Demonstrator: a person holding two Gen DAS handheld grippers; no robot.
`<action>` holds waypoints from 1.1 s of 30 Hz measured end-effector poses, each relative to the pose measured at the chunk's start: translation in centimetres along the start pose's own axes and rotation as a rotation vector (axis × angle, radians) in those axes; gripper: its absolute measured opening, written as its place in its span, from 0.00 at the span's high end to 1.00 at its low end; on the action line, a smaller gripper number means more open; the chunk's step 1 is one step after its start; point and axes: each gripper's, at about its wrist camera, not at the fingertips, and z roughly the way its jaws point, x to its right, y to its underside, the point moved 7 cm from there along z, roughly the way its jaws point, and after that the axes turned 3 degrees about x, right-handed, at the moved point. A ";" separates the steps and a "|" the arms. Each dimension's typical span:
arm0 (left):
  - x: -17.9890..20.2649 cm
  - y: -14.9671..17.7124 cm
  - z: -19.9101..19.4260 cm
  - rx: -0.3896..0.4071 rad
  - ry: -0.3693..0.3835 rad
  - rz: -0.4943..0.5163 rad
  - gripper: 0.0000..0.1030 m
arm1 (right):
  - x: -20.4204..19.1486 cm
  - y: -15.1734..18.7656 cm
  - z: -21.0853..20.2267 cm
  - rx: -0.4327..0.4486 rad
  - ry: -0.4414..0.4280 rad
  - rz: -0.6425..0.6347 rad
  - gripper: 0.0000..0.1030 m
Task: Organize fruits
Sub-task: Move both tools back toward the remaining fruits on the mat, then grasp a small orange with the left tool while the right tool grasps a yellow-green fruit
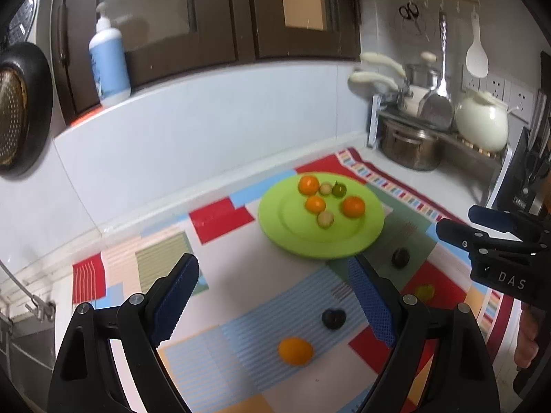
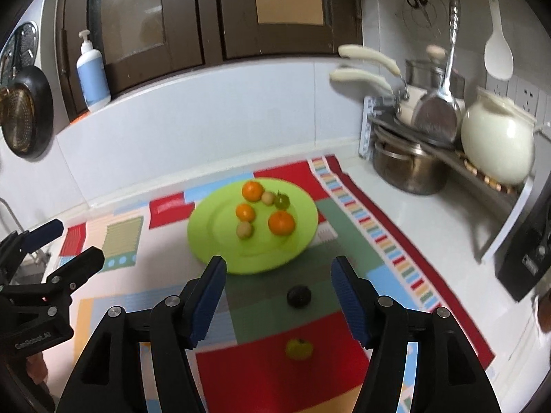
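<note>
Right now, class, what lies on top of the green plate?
On the green plate lie three orange fruits, two pale round ones and one small green one. Nothing covers them.

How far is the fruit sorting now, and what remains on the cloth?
Six fruits already lie on the green plate. Both grippers, left and right, are open and empty. Left on the cloth: an orange, two dark fruits and a yellow-green fruit.

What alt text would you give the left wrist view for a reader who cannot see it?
The left gripper, jaws open and empty, hangs over an orange fruit and a dark fruit on a patchwork mat. Beyond sits a green plate with six small fruits. The right gripper enters at right, near another dark fruit and a yellow-green one.
</note>
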 end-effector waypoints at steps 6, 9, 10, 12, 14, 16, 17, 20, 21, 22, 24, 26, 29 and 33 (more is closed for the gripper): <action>-0.2 2.6 1.0 -0.066 -0.008 -0.002 0.14 | 0.6 2.5 0.8 -0.053 0.040 0.019 0.38; -0.2 3.7 1.5 -0.096 -0.014 -0.002 0.14 | 0.7 3.4 1.2 -0.073 0.053 0.018 0.38; -0.2 4.2 1.7 -0.109 -0.017 -0.003 0.14 | 0.8 3.7 1.4 -0.080 0.062 0.017 0.38; -0.1 5.0 2.1 -0.131 -0.016 -0.005 0.14 | 0.9 4.3 1.6 -0.090 0.069 0.019 0.38; -0.1 5.9 2.6 -0.156 -0.019 -0.005 0.14 | 1.0 5.0 1.9 -0.104 0.081 0.019 0.38; -0.1 6.7 3.0 -0.178 -0.021 -0.003 0.14 | 1.0 5.7 2.3 -0.123 0.084 0.017 0.38; 0.0 7.0 3.1 -0.187 -0.020 -0.003 0.14 | 1.0 6.1 2.6 -0.137 0.083 0.020 0.38; 0.1 8.0 3.8 -0.215 -0.016 -0.001 0.14 | 1.0 7.3 3.3 -0.171 0.075 0.027 0.38; 0.1 8.4 4.1 -0.228 -0.017 -0.002 0.14 | 1.0 7.5 3.5 -0.179 0.073 0.027 0.38; 0.1 8.6 4.2 -0.234 -0.016 -0.003 0.14 | 1.1 7.9 3.8 -0.189 0.075 0.027 0.38; 0.2 9.0 4.6 -0.247 -0.013 -0.002 0.14 | 1.1 8.3 4.2 -0.202 0.076 0.031 0.38; 0.3 9.4 5.1 -0.257 -0.010 0.000 0.14 | 1.2 8.7 4.6 -0.216 0.078 0.031 0.38; 0.5 10.0 5.7 -0.276 -0.004 0.004 0.14 | 1.4 9.2 5.3 -0.229 0.083 0.031 0.38; 0.7 10.5 6.5 -0.297 0.013 0.003 0.20 | 1.7 9.8 6.0 -0.246 0.097 0.031 0.39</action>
